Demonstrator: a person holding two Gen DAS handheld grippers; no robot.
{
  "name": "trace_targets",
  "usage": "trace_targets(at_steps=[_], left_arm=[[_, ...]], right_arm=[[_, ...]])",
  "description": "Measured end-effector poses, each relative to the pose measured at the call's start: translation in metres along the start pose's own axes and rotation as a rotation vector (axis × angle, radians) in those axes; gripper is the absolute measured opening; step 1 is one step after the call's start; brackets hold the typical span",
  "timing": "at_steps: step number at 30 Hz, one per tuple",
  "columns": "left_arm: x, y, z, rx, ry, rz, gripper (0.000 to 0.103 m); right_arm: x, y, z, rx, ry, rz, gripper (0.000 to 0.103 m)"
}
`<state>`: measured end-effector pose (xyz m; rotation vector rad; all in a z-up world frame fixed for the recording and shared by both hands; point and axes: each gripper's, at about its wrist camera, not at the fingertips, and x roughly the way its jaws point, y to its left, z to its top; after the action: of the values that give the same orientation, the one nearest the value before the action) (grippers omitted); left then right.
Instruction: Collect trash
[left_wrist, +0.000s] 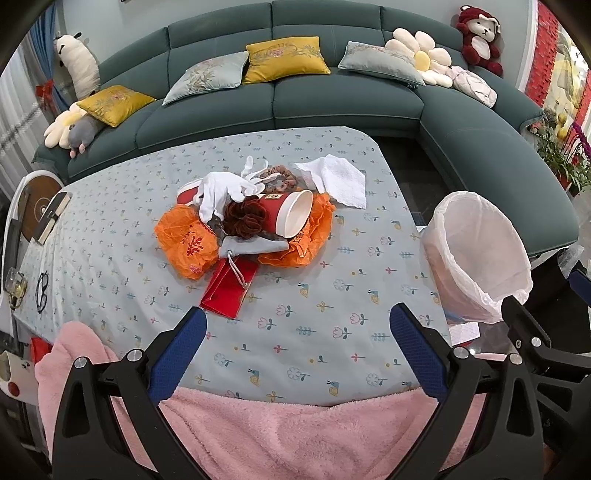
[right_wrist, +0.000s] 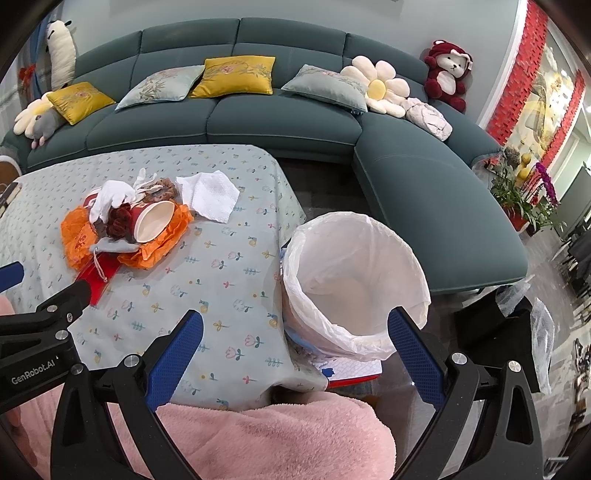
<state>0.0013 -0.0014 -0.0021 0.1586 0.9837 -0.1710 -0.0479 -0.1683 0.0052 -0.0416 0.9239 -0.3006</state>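
Floral tablecloth (left_wrist: 332, 280) under a half-buried trash pile (left_wrist: 251, 218); left hand-held gripper (left_wrist: 297, 354) and right hand-held gripper (right_wrist: 295, 354) wide open, empty.

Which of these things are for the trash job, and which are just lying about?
For the job: paper cup, orange wrappers, white napkin, red envelope, lined bin.

Lying about: eyeglasses, sofa cushions, plush bear.

Bright even indoor light, soft shadows, sharp centre, heavy fisheye warp + dark corners.
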Motion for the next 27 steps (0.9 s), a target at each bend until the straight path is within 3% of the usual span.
trace_targets(at_steps=[9, 16, 27], left_arm=[[0.006, 0.007, 0.003, 0.006, 0.012, -0.002, 0.095], [0.017, 0.032, 0.004, -0.046, 0.009, -0.015, 0.095], [0.078, 0.094, 0.001, -0.078, 0.096, -0.035, 0.095]], right_arm=[[-0.002, 0.003, 0.004, 0.007, -0.018, -0.024, 0.095], [0.002, 0.008, 0.007, 0.029, -0.022, -0.036, 0.095], [0.027, 0.039, 0.016, 0.048, 0.014, -0.001, 0.095]])
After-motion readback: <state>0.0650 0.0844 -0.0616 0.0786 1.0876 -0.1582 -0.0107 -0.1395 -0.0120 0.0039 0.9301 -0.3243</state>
